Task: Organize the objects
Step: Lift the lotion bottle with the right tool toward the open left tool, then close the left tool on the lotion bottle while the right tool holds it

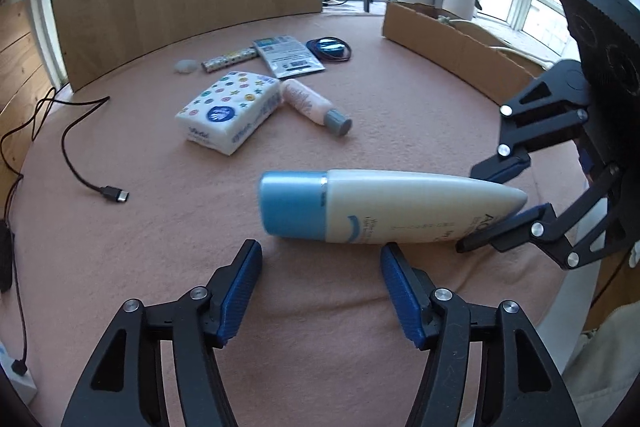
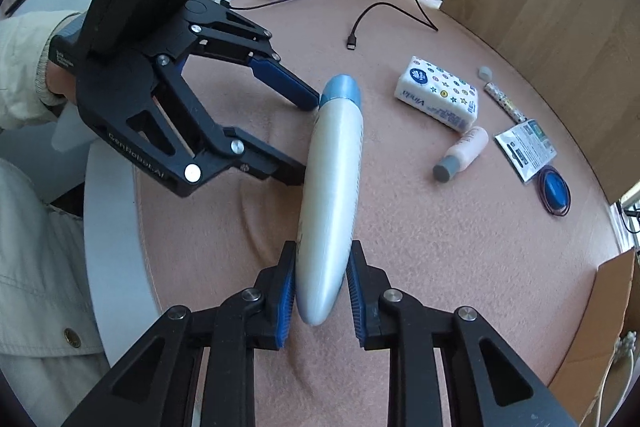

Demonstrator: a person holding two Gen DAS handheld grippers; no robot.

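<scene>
A white bottle with a light blue cap [image 1: 380, 207] [image 2: 332, 195] lies lengthwise over the pink table cover. My right gripper [image 2: 322, 251] is shut on its tapered tail end, one blue pad on each side; in the left wrist view the right gripper [image 1: 480, 211] comes in from the right. My left gripper [image 1: 320, 251] is open, its fingers just short of the bottle's near side by the cap. Seen from the right wrist, the left gripper [image 2: 306, 141] has one fingertip beside the cap and the other against the bottle's middle.
Further off lie a tissue pack [image 1: 228, 111], a pink bottle with a grey cap [image 1: 312, 105], a printed packet [image 1: 290, 55], a blue round item with hair ties [image 1: 330, 47], a patterned tube [image 1: 228, 61] and a USB cable [image 1: 116, 194]. A cardboard box [image 1: 452, 47] stands at the right.
</scene>
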